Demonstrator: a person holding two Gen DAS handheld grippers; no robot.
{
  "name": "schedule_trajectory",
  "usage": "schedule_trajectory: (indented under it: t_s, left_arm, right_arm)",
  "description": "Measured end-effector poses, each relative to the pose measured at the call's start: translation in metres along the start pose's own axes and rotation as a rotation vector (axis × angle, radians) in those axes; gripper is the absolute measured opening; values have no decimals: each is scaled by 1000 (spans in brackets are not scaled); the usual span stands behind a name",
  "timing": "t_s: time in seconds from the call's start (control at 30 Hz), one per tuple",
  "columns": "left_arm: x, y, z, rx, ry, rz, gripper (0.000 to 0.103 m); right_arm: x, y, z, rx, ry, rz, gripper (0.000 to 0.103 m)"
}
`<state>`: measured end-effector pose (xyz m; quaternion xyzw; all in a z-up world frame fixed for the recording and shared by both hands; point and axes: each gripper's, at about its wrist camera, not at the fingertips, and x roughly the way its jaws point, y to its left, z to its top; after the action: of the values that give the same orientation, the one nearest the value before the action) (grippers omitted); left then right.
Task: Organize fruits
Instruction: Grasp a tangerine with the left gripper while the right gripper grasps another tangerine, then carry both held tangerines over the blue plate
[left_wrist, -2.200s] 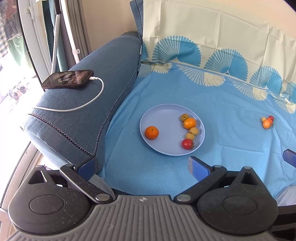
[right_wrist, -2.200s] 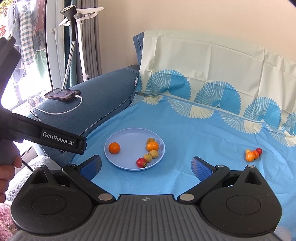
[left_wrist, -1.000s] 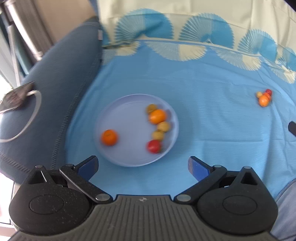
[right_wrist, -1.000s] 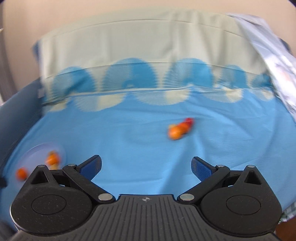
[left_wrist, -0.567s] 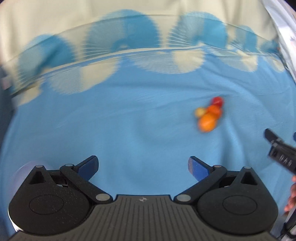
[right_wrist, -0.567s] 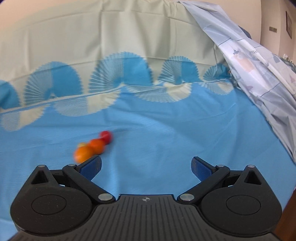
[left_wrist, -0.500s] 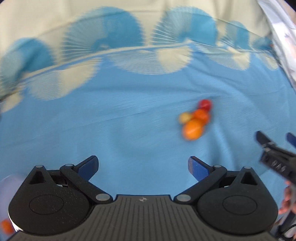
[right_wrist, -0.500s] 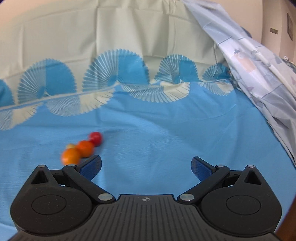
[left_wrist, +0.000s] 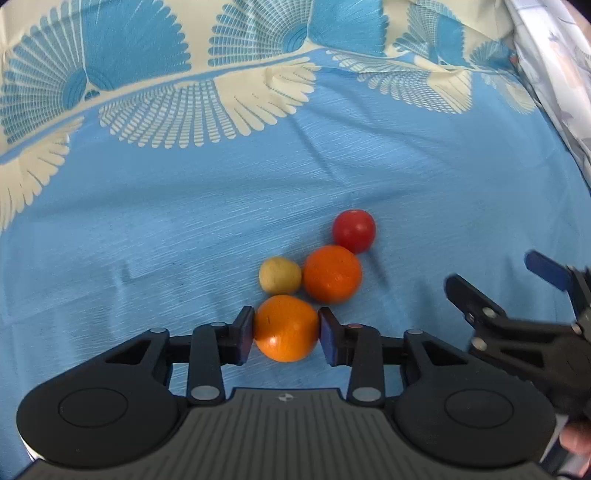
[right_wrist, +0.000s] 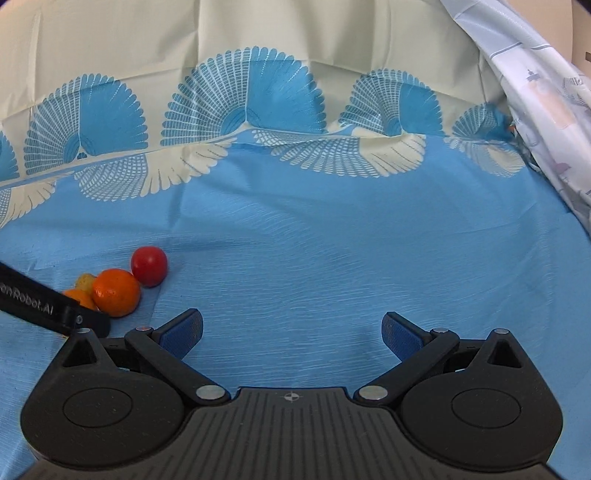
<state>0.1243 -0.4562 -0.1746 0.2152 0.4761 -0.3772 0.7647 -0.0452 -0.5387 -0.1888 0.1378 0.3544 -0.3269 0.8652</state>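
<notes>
My left gripper (left_wrist: 286, 334) is closing on the nearest orange (left_wrist: 285, 328), its blue pads (left_wrist: 245, 334) set against both sides of the fruit, which lies on the blue sheet (left_wrist: 221, 221) with the fan pattern. My right gripper (right_wrist: 291, 334) hangs just to the right with its jaws spread wide and nothing between them, only bare sheet below. A pale printed cloth (right_wrist: 546, 110) drapes down along the right edge. Behind the gripped orange, a second orange (left_wrist: 331, 273) sits touching it, a deeper colour. Beyond that, touching its far side, is a red tomato (left_wrist: 354, 230). Smallest is a yellowish round fruit (left_wrist: 279, 275), tucked just left of the second orange and right behind the one in my left gripper.
</notes>
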Motion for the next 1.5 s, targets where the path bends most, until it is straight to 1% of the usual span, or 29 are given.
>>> schedule_trajectory:
  t_s: [0.07,0.1,0.2,0.27,0.37,0.4,0.43,0.47,0.5,0.53,0.57,0.6,0.63,0.7,0.8,0.87,1.07,1.2,1.33,1.4,1.5]
  left_arm:
    - [-7,11,-5,-23,-12,2,41]
    - [-10,18,-8,-32,-13,17,41]
    - [-17,43,-17,-66,-5,53,41]
    - [-16,58,-23,-74,6,78,41]
    - [-19,70,-27,-88,3,67,40]
    - [-17,72,-26,-85,-8,89,44]
    - [-14,73,-25,-84,-14,109,50]
    - [-11,75,-25,-87,-23,113,59]
    - [-11,76,-25,-91,-32,114,60]
    - [-12,76,-25,-88,-36,111,59]
    - [-14,74,-26,-76,-45,104,47]
    - [-16,73,-28,-66,-56,106,41]
    - [-18,74,-29,-62,-53,96,41]
    - [-25,75,-35,-81,-43,87,41]
    - [-50,80,-47,-103,-56,81,41]
    - [-75,84,-57,-126,-67,67,41]
    - [-160,88,-89,-154,-102,102,41]
    - [-210,93,-117,-158,-122,141,41]
    - [-253,100,-150,-158,-137,187,41]
    - [-270,106,-168,-172,-132,214,41]
    - [-293,118,-194,-211,-120,225,41]
  right_arm:
    - [-1,5,1,-5,-9,15,102]
    - [-3,9,2,-12,-13,31,102]
    - [-7,27,6,-46,-27,112,100]
    - [-6,44,9,-70,-13,163,99]
    - [3,75,10,-101,17,225,97]
    - [7,86,9,-129,17,228,97]
    - [13,95,9,-152,12,213,91]
    - [19,101,8,-164,16,196,89]
    - [26,106,5,-183,25,169,86]
    - [24,110,4,-196,-3,158,74]
    - [19,112,2,-211,-20,147,59]
    - [16,113,1,-240,-25,126,38]
    - [13,112,0,-250,-23,117,38]
    - [7,101,-1,-184,-3,125,38]
    - [-15,87,-5,-108,12,105,38]
    - [-38,80,-9,-73,10,93,38]
    - [-118,75,-20,-5,-11,101,38]
    - [-166,90,-24,-19,-23,142,38]
    - [-211,114,-27,-61,-41,208,38]
    - [-232,127,-29,-79,-49,249,38]
    - [-260,149,-32,-104,-55,308,38]
